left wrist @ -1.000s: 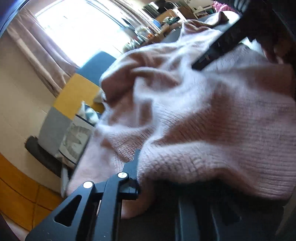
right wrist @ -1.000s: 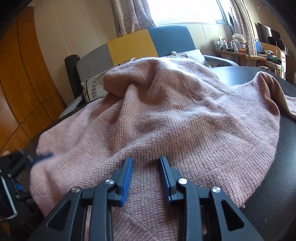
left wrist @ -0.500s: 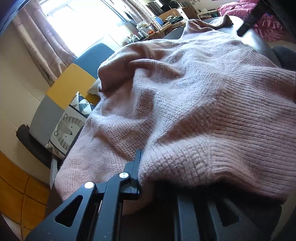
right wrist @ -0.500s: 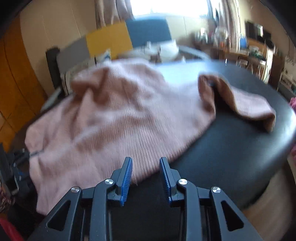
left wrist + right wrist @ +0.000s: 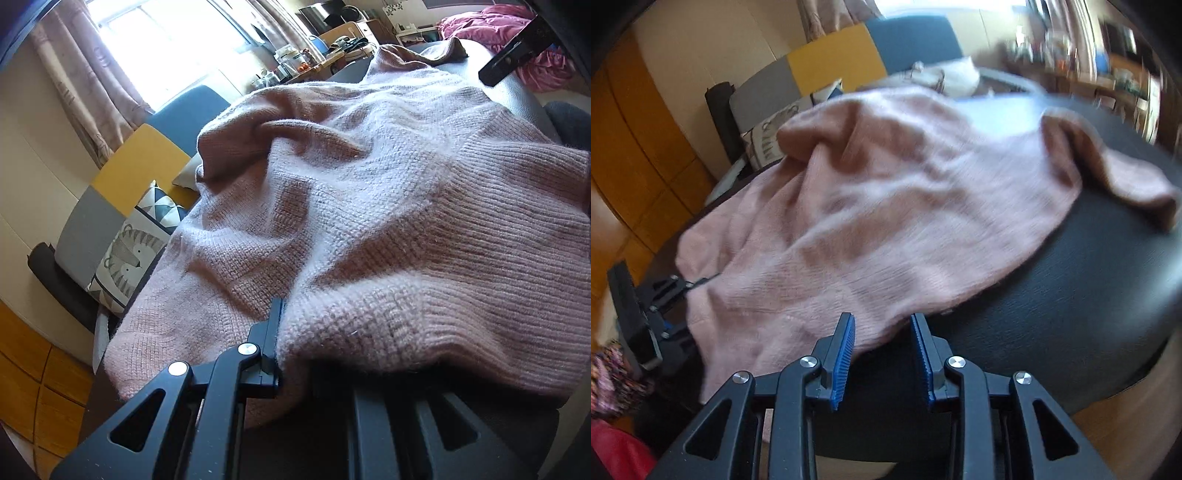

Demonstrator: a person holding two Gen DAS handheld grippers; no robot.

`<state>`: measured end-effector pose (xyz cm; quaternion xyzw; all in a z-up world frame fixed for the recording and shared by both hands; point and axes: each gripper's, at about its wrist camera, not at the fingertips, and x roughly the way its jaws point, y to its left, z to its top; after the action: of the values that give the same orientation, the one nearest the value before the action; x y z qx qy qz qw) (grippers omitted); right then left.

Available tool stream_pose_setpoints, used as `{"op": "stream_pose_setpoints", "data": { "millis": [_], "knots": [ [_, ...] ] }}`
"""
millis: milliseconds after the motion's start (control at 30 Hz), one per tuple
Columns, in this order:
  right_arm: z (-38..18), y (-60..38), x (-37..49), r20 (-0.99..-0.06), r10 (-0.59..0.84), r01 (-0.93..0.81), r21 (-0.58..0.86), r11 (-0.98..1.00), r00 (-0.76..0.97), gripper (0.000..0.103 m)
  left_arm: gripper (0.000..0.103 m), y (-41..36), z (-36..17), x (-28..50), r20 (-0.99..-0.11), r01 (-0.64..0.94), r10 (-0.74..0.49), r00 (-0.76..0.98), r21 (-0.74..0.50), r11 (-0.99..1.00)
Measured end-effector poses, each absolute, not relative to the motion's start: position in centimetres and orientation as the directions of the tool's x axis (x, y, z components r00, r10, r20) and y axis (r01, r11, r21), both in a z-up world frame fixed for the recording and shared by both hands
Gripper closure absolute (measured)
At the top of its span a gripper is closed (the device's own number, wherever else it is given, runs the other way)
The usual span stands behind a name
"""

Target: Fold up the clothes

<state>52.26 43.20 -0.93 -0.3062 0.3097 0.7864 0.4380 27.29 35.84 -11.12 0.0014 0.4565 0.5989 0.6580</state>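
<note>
where the dark round bench (image 5: 1071,295) fills most of my right view, i see the pink knitted sweater (image 5: 886,206) spread across it in loose folds, one sleeve (image 5: 1126,181) trailing out toward the far right edge and the ribbed hem hanging over the near rim. behind the bench sits a sofa (image 5: 827,62) in grey, yellow and blue blocks with a patterned cushion (image 5: 125,258) leaning on it, under a bright curtained window (image 5: 162,48). my left claw (image 5: 280,332) is pinched down on the near hem of the sweater; only one finger shows in its own view, the knit draped over the other and bunched up right at the tip. from the right camera i can see that same claw at the left edge of the garment, cloth caught in it. my right claw (image 5: 882,343) stands partly open, blue pads apart, nothing gripped, just at the sweater's near edge above the bench. that view is blurred.
</note>
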Motion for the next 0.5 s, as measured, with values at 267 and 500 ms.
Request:
{"op": "stream_pose_setpoints", "data": {
  "millis": [267,500],
  "knots": [
    [-2.2,41.4,49.7,-0.807,0.529,-0.812,-0.111,-0.573,-0.263,0.072,0.091,35.9,-11.0,27.1,-0.607,-0.8,0.786,-0.118,0.527,0.287],
    [-3.8,37.3,44.4,-0.64,0.753,-0.6,-0.544,-0.586,-0.155,0.072,0.091,35.8,-11.0,27.2,-0.611,-0.809,0.784,-0.112,0.514,0.286]
  ]
}}
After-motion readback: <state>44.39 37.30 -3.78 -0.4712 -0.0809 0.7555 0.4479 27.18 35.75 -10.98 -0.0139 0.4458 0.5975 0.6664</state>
